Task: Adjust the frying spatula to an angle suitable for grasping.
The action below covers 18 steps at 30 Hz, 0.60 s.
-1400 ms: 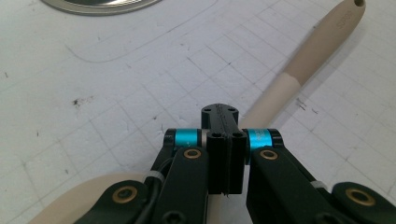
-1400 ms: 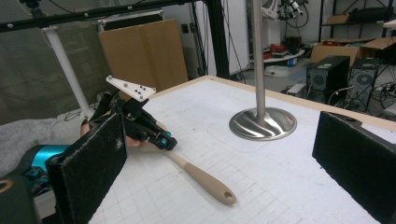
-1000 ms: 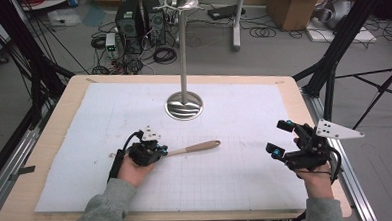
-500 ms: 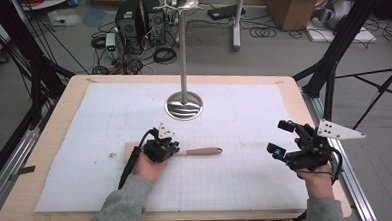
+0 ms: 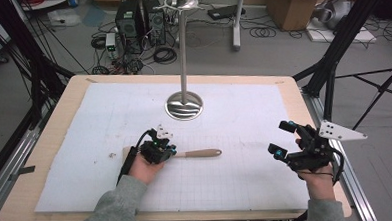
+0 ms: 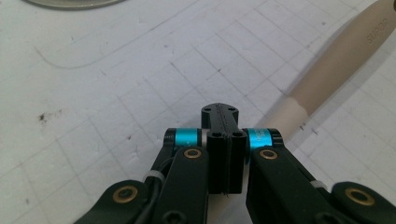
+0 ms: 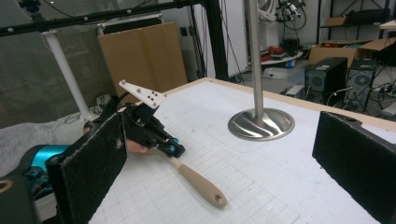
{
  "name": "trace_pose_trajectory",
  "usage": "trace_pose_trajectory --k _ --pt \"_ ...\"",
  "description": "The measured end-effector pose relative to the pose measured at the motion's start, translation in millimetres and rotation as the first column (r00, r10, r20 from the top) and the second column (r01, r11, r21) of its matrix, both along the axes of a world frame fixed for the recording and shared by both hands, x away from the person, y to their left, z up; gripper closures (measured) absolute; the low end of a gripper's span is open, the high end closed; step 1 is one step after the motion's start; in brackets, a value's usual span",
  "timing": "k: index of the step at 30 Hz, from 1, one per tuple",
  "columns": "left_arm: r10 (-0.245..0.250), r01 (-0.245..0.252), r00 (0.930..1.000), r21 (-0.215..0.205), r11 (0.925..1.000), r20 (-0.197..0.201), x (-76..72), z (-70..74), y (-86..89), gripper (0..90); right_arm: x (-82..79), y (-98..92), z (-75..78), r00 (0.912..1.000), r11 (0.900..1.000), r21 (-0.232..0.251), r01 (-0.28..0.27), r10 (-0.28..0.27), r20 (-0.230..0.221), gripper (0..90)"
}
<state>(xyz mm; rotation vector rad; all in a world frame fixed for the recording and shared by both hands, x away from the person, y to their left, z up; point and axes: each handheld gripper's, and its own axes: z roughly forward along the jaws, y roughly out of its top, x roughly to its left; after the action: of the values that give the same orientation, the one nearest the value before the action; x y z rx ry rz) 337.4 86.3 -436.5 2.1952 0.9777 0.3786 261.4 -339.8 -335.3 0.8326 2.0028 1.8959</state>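
left gripper (image 5: 171, 149) low on the white gridded mat (image 5: 244, 118), jaws pressed together on the near end of a beige-handled utensil (image 5: 200, 153). in the left gripper view, black jaws closed flush, no gap between them, with the beige handle (image 6: 336, 56) running off from behind the jaw tips toward the upper right; a paler band where the handle meets the neck, right beside the right-hand blue collar. utensil's working end hidden under the gripper, so cannot tell what kind of tool it is. handle lying flat on the mat, pointing toward the person's right, a hanging hole at its free end seen in the right gripper view (image 7: 198, 183). left hand (image 5: 145, 166) wrapped around the gripper body, grey sleeve (image 5: 113, 209) coming in from the bottom edge.

right gripper (image 5: 281, 139) held above the table's right edge, well apart from the utensil, jaws spread wide with nothing between them. in the right gripper view, two black padded jaws standing far apart at either side of the frame, looking across the mat at the left gripper (image 7: 173, 150) and the handle.

metal stand (image 5: 184, 104) with a round polished base sitting on the mat beyond the utensil, near but not touching it, its thin pole rising straight up. wooden table (image 5: 59, 111) under the mat.
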Motion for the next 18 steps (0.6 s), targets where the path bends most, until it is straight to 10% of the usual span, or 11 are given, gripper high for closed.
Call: trace_pose_trajectory --k 18 --pt "0.032 -0.032 0.9995 0.025 0.9992 -0.003 -29.9 2.3 53.7 90.0 -0.6 -1.0 -0.3 1.0 1.0 0.005 0.004 -0.004 0.0 2.1"
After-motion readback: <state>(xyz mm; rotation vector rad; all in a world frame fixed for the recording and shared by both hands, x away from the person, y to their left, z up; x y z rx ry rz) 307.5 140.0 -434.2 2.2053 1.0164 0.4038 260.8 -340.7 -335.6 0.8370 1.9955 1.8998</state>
